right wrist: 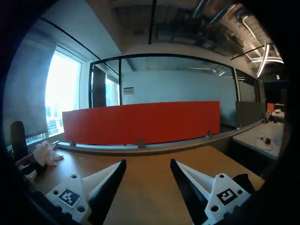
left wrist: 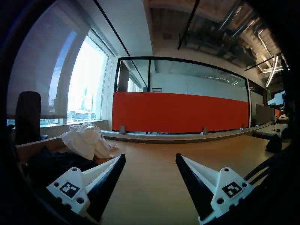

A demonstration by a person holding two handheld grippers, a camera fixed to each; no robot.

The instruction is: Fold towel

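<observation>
A crumpled white towel (left wrist: 87, 140) lies in a heap on the wooden desk (left wrist: 157, 176), ahead and to the left of my left gripper (left wrist: 150, 156). That gripper stands open low over the desk, nothing between its fingers. In the right gripper view the same towel (right wrist: 45, 153) is small at the far left edge of the desk (right wrist: 150, 180). My right gripper (right wrist: 148, 162) is open too, well to the right of the towel, with bare wood between its fingers.
An orange divider panel (left wrist: 180, 112) runs along the desk's far edge. A dark bundle (left wrist: 52, 165) lies just in front of the towel, and a black chair back (left wrist: 28, 116) stands at the left by the window. A second desk (right wrist: 262, 138) with a cable sits to the right.
</observation>
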